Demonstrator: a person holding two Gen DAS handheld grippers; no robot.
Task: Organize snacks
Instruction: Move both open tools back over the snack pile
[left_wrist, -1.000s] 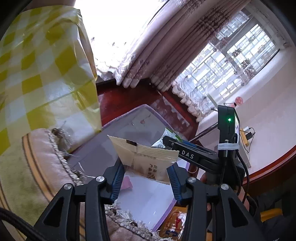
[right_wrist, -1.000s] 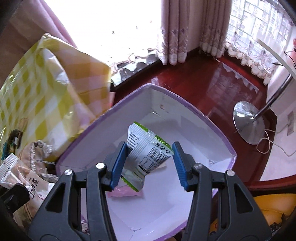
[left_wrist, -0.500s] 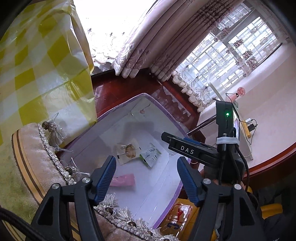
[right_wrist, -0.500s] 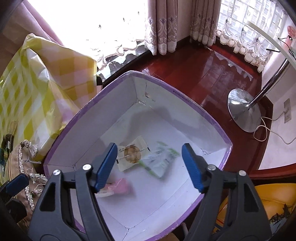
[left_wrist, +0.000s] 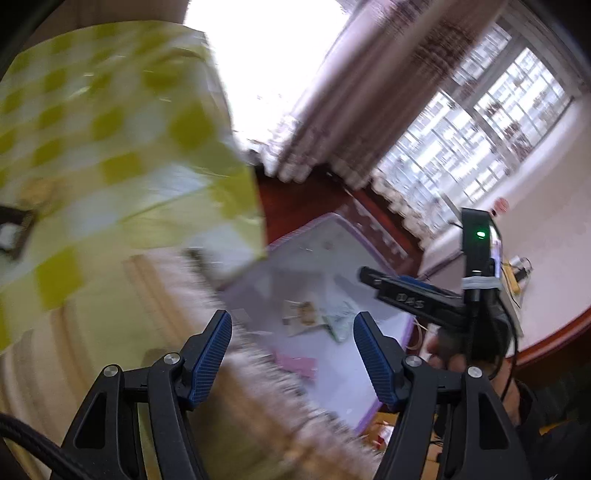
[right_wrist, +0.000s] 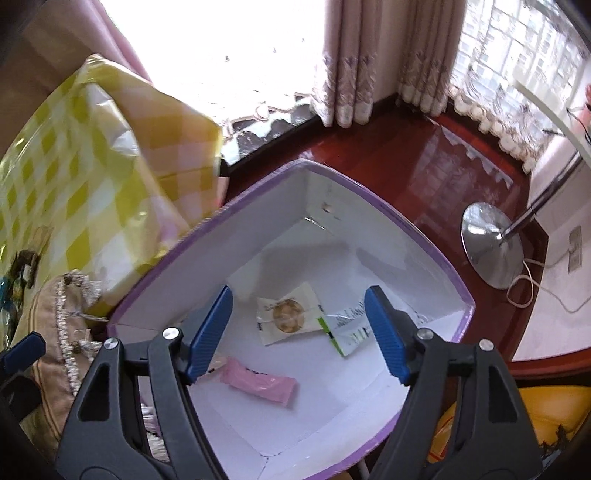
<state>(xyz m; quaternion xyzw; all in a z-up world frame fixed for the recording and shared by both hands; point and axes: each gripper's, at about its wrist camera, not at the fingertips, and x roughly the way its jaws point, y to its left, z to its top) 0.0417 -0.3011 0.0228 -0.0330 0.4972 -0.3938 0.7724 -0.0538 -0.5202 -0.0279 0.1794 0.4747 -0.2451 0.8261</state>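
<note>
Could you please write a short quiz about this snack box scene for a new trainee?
1. True or false: the pink packet lies inside the purple-rimmed box.
2. How many snack packets lie on the box floor?
3. What does the right tool hold? A) the green-edged packet B) the cream packet C) nothing

Key: 1. True. 2. Three. 3. C; its jaws have just been opening and stand empty above the box.
</note>
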